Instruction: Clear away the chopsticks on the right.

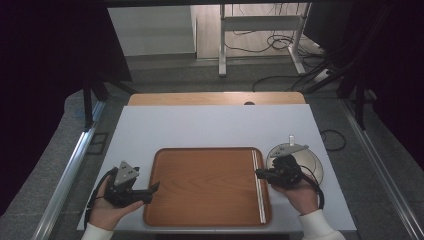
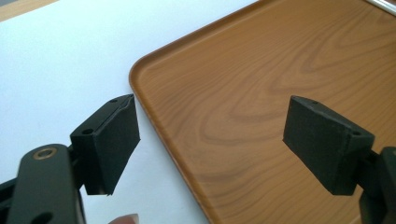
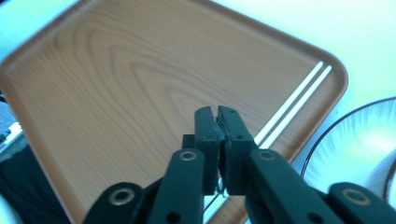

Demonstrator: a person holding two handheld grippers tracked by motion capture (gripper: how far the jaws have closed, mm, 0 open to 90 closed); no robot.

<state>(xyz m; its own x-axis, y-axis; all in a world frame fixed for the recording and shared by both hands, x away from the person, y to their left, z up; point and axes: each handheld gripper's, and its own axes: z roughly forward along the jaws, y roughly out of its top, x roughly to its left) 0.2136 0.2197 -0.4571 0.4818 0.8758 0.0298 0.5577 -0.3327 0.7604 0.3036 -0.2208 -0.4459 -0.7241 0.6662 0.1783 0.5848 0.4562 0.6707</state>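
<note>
From the high view, a brown wooden tray (image 1: 207, 186) lies on a white table (image 1: 210, 127). Two thin white chopsticks (image 1: 258, 186) lie side by side inside the tray, along its edge at 3 o'clock. They look neat and straight, as if put there so they cannot roll off. The right gripper (image 1: 259, 173) sits just over that edge, with its tips right by the top part of the chopsticks. Behind the right hand (image 1: 300, 195), at about 3 o'clock from the tray, is a glass plate (image 1: 312, 165). The left gripper (image 1: 154, 187) waits at the tray's 9 o'clock side, held in the left hand (image 1: 107, 210), with its tips just over the rim.

In the left gripper view, the left gripper (image 2: 210, 140) stands wide open with nothing between its jaws. One jaw hangs over the table and the other over the tray (image 2: 261, 93) — it looks ready, not busy.

In the right gripper view, the right gripper (image 3: 218, 116) has its jaws almost together, with just a thin crack between them. Nothing is held there. The chopsticks (image 3: 299, 100) lie on the tray (image 3: 116, 93) at about 2 o'clock from the tips, close but apart from them. The plate (image 3: 359, 140) shows at 4 o'clock. My guess is the chopsticks are in their place and the hand is free of them.
</note>
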